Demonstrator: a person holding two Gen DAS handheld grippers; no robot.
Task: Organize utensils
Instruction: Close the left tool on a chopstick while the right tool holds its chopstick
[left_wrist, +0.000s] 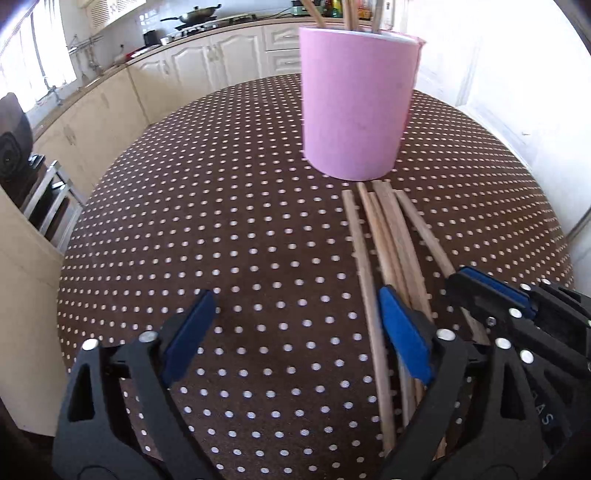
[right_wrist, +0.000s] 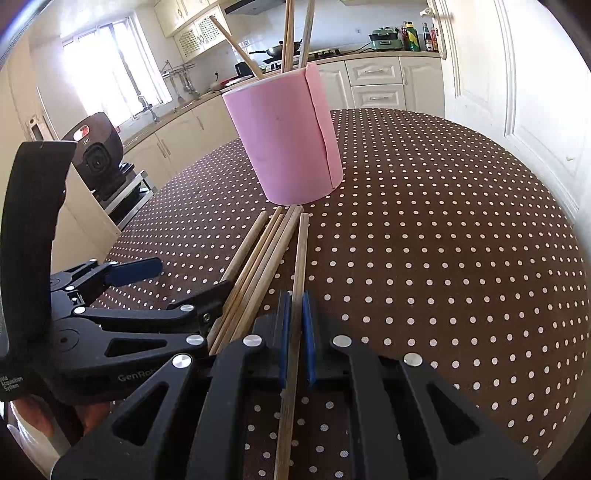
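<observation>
A pink cylindrical holder stands on the dotted table with several wooden chopsticks upright in it. A loose bundle of chopsticks lies flat in front of it. My right gripper is shut on a single chopstick at the bundle's right side, low over the cloth. My left gripper is open wide just left of it. Its right finger lies over the bundle, and the leftmost chopstick runs just inside that finger. The right gripper shows at the right edge of the left wrist view.
The round table wears a brown cloth with white dots. A black camera device sits on a stand off the table's left edge. Cream kitchen cabinets, a counter and a wok lie behind. A white door is at the right.
</observation>
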